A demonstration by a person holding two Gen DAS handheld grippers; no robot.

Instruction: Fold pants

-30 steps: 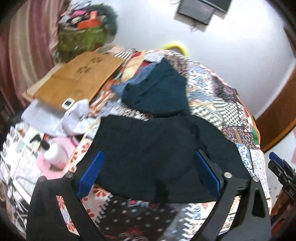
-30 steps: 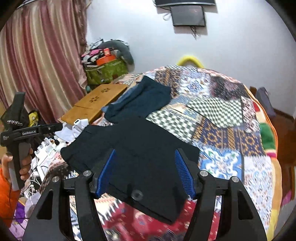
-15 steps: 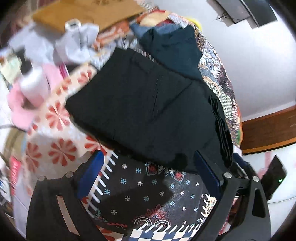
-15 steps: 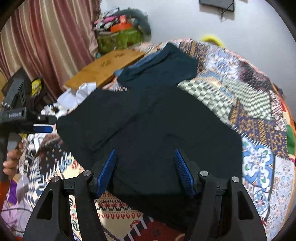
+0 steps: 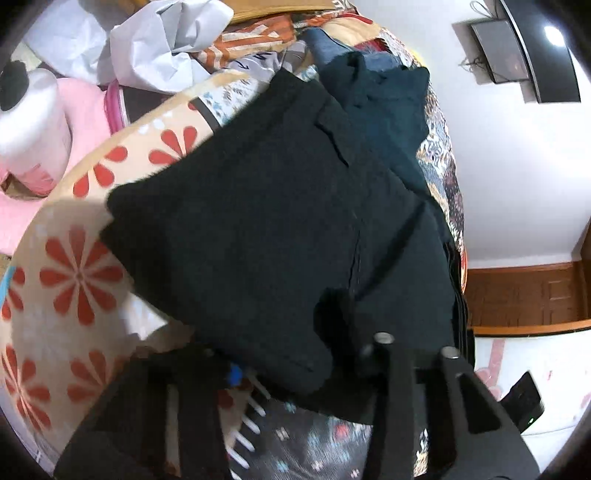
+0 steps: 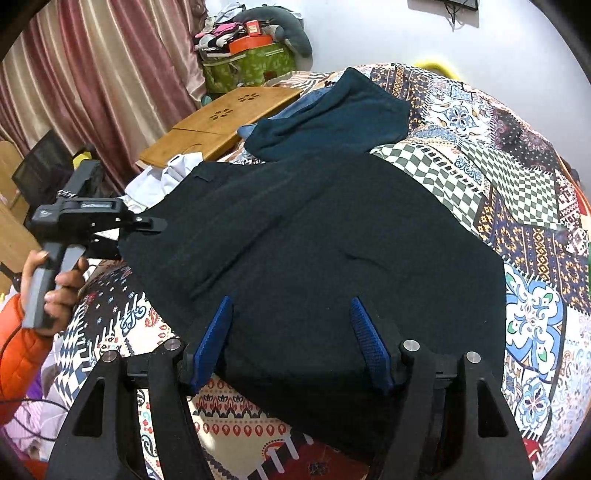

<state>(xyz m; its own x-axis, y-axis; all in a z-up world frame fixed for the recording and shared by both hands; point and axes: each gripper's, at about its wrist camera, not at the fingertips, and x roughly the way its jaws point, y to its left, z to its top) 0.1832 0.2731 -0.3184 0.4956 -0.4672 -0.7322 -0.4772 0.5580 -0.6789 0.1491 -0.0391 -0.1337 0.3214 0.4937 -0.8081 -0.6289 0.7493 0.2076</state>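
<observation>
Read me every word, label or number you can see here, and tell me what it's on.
Nothing here reads clearly.
Label on the left tool body: too blurred to read; its jaws are closing with the pants edge between them.
Label on the small red box: too small to read.
Script-like marks on the quilt: not legible.

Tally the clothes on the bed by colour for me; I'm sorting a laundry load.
Black: 1, the pants
Dark teal: 1, a garment beyond them
Blue denim: 1, a piece peeking out under the teal one
Total: 3
</observation>
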